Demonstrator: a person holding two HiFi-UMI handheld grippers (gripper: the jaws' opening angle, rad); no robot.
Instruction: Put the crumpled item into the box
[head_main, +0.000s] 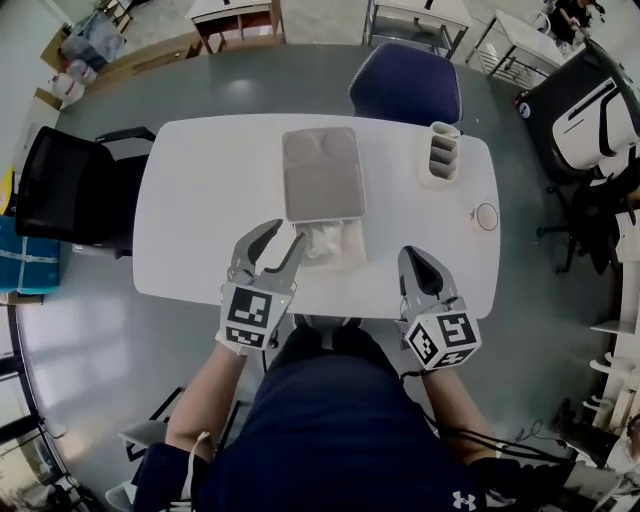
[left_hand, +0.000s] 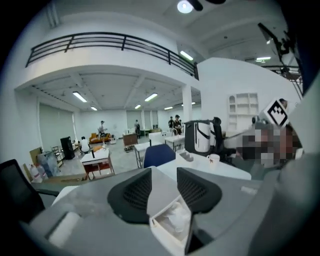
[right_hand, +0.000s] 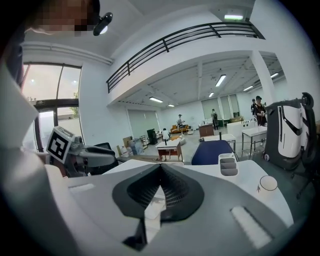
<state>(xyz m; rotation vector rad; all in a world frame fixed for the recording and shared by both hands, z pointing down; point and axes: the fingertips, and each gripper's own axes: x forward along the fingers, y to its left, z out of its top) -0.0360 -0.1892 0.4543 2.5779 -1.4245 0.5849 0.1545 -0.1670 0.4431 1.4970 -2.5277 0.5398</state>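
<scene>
A small white open box (head_main: 354, 243) sits near the table's front edge, with the white crumpled item (head_main: 322, 240) inside it. My left gripper (head_main: 288, 237) is open just left of the box, its right fingertip at the box's edge and nothing between its fingers. In the left gripper view, the box (left_hand: 167, 234) with the crumpled item (left_hand: 177, 216) lies low, just below the open left gripper (left_hand: 164, 173). My right gripper (head_main: 412, 258) is shut and empty to the right of the box; in the right gripper view, the right gripper (right_hand: 160, 170) has its jaws closed together.
A grey tray (head_main: 322, 175) lies directly behind the box. A white divided holder (head_main: 441, 153) and a small round cup (head_main: 486, 216) stand at the right. A blue chair (head_main: 405, 85) is beyond the white table (head_main: 200, 200), a black chair (head_main: 70, 185) at its left.
</scene>
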